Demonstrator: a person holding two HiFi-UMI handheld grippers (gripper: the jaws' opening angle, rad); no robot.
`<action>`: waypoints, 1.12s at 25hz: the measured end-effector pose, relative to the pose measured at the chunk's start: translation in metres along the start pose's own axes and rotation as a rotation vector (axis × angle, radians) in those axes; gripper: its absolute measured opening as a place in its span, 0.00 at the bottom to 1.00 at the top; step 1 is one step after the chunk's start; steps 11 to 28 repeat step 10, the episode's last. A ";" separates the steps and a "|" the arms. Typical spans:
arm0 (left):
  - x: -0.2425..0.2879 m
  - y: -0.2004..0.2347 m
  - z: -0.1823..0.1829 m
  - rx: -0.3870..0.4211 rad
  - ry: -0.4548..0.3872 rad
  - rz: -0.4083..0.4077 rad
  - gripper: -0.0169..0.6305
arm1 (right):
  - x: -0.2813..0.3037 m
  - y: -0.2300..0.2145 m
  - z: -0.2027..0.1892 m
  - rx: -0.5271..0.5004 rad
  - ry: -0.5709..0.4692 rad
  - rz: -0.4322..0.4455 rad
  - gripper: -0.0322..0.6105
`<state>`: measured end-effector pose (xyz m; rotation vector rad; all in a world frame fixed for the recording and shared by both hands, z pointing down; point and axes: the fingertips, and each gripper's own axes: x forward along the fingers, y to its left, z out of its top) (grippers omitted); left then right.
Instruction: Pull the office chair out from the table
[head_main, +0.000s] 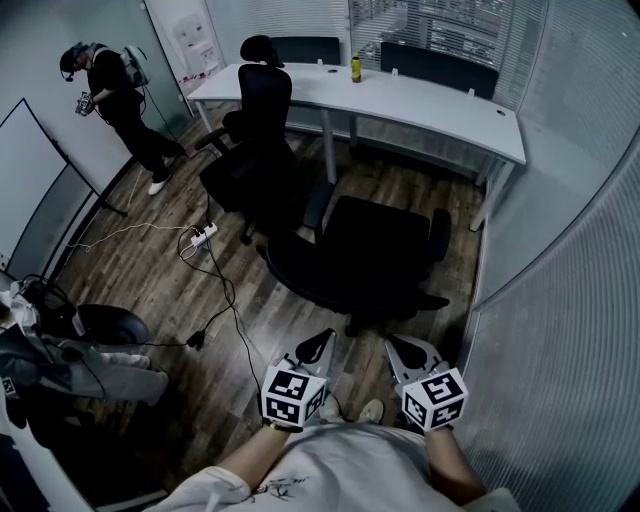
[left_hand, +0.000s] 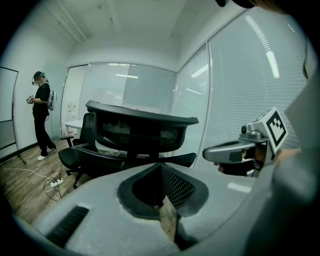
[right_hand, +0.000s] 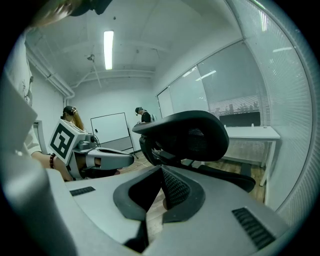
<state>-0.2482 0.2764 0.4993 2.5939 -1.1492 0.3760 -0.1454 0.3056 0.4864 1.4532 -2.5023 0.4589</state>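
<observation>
The wooden floor (head_main: 170, 290) fills most of the head view, with the long white surface (head_main: 430, 105) along the far glass wall. The black office chair (head_main: 375, 255) stands on open floor between that surface and the person, well apart from its edge, so it looks already drawn clear or nearly so. A second chair with a headrest (head_main: 262, 130) stands near the surface's left part. The office chair should roll readily on the hard floor. It is probably fairly heavy, and it may swivel if pulled off-centre. The stiff top rim of its backrest (left_hand: 142, 127), which faces both gripper views, looks like the best place to take hold, since the mesh panel would give. The left gripper (head_main: 322, 342) and right gripper (head_main: 402, 348) hang side by side near the backrest, short of it. Each has its jaws closed together with nothing between them. A cable (head_main: 232, 305) and power strip (head_main: 205, 236) lie to the left and could snag a castor. A bottle (head_main: 355, 68) stands on the surface, and its contents cannot be made out.
</observation>
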 end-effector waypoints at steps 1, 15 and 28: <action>0.001 -0.001 0.000 0.001 0.001 -0.004 0.04 | -0.002 0.000 0.000 0.001 -0.002 0.000 0.06; 0.005 -0.009 0.007 0.007 0.010 -0.027 0.04 | -0.007 -0.007 0.009 -0.001 -0.004 -0.010 0.06; 0.005 -0.009 0.007 0.007 0.010 -0.027 0.04 | -0.007 -0.007 0.009 -0.001 -0.004 -0.010 0.06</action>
